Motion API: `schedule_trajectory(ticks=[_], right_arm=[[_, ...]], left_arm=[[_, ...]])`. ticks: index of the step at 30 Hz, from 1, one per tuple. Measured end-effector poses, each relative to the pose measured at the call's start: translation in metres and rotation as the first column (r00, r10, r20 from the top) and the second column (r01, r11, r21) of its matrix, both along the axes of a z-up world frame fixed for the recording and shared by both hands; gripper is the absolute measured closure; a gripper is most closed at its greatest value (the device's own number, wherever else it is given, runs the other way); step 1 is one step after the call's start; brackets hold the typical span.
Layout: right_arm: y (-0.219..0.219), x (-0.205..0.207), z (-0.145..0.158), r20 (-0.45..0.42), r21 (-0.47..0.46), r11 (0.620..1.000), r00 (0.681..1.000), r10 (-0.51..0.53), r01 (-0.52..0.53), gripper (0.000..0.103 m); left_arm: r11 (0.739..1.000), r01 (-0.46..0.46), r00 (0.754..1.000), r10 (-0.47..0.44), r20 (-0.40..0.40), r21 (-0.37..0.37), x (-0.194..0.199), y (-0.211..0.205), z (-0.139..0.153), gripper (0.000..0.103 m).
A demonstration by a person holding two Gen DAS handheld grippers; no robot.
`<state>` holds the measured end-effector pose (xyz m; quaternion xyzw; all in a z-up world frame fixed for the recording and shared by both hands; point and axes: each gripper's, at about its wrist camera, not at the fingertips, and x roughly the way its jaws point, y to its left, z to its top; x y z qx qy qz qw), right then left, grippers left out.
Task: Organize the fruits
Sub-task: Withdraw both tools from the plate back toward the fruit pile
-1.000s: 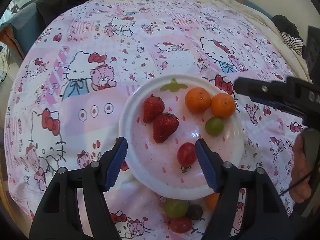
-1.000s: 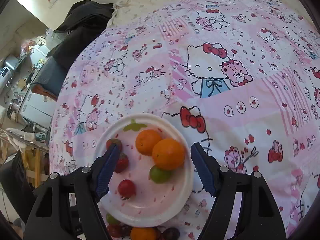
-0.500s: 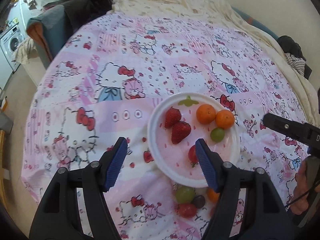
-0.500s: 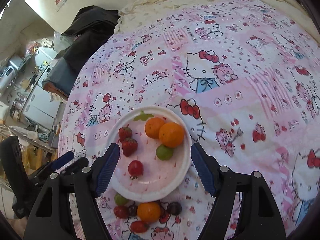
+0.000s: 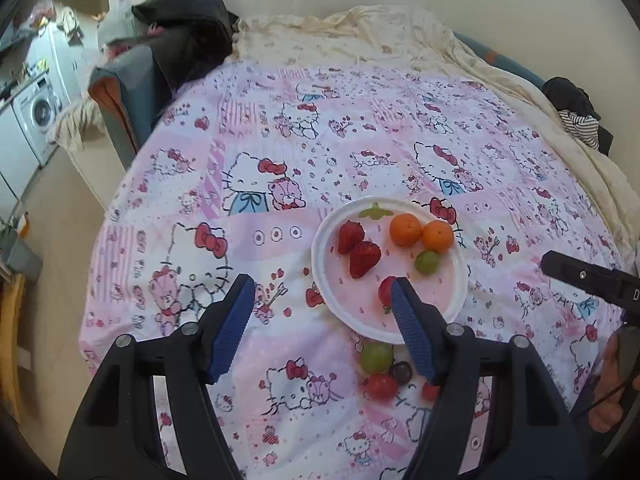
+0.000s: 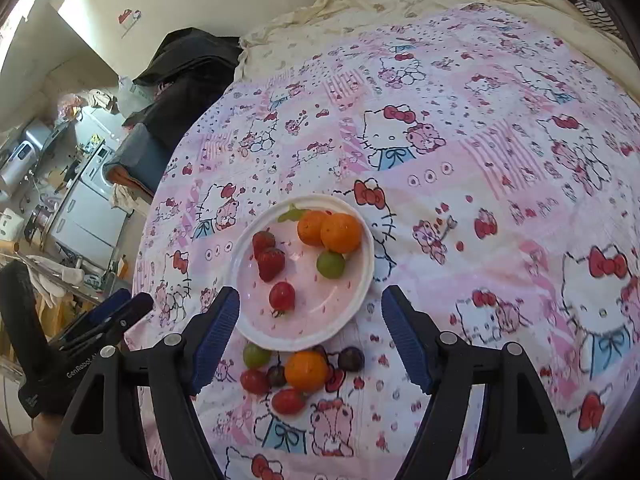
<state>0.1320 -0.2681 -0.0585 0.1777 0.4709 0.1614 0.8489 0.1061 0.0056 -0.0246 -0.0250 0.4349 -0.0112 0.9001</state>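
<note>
A white plate (image 6: 362, 280) sits on a pink kitty blanket (image 6: 480, 184) spread over a bed. On the plate are two strawberries (image 6: 269, 258) on the left side, touching each other. Two oranges (image 6: 330, 230) sit at the far right of the plate, side by side and touching. A green grape (image 6: 331, 264) lies just near of the oranges. A small red tomato (image 6: 282, 297) lies on the near part of the plate, apart from the rest.

More fruit lies on the blanket, just near of the plate. There is one more orange (image 6: 306, 371), a green grape on the blanket (image 6: 256, 354), two dark grapes (image 6: 351, 359), and two red tomatoes (image 6: 255, 381). They sit close in a small bunch.

The left gripper (image 5: 322, 312) hangs above the blanket with its two blue fingers (image 5: 234, 322) wide apart. It holds nothing. Its right finger hides part of the plate's near edge in the left wrist view.

The right gripper (image 6: 310, 320) hangs above the near edge of the plate. Its blue fingers are wide apart too, and it holds nothing. The bunch of loose fruit shows between its two arms.

Dark clothes (image 6: 188, 76) are piled at the far left of the bed. A white washing machine (image 5: 34, 114) stands on the floor at the left.
</note>
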Motion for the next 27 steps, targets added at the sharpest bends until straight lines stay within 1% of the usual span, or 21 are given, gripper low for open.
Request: schedule_trajectory(ticks=[2,5,9,15,20,23,25,27], right_arm=[[-0.004,-0.010,0.003,0.024,-0.010,1.000,0.999,-0.026,0.026,0.027],[-0.006,-0.018,0.005,0.028,0.010,1.000,1.000,-0.011,0.011,0.027],[-0.004,-0.031,0.005,0.033,-0.016,1.000,0.999,-0.006,0.006,0.027],[-0.011,-0.046,-0.005,-0.011,-0.001,1.000,1.000,-0.015,0.015,0.027],[-0.020,-0.052,-0.016,-0.058,-0.018,0.999,0.997,-0.047,0.046,0.027],[-0.027,-0.051,-0.024,-0.101,-0.011,0.997,0.992,-0.072,0.071,0.027],[-0.030,-0.051,-0.025,-0.106,-0.006,0.996,0.991,-0.088,0.088,0.027],[-0.029,-0.050,-0.024,-0.099,-0.001,0.997,0.992,-0.082,0.083,0.027]], left_arm=[[1.000,0.001,1.000,-0.001,0.006,-0.001,-0.007,0.000,0.002,0.036],[1.000,-0.005,1.000,0.005,0.002,-0.014,-0.015,0.003,0.002,0.036],[1.000,-0.025,1.000,0.025,0.000,-0.008,-0.025,0.008,0.001,0.036],[0.998,-0.062,0.998,0.062,-0.019,-0.020,-0.037,0.016,-0.004,0.036],[0.998,-0.066,0.997,0.065,-0.043,-0.009,-0.044,0.018,-0.010,0.036],[0.997,-0.081,0.994,0.080,-0.075,-0.008,-0.044,0.019,-0.019,0.036],[0.997,-0.081,0.991,0.079,-0.104,-0.016,-0.043,0.018,-0.026,0.036],[0.997,-0.070,0.988,0.066,-0.136,-0.026,-0.040,0.015,-0.035,0.036]])
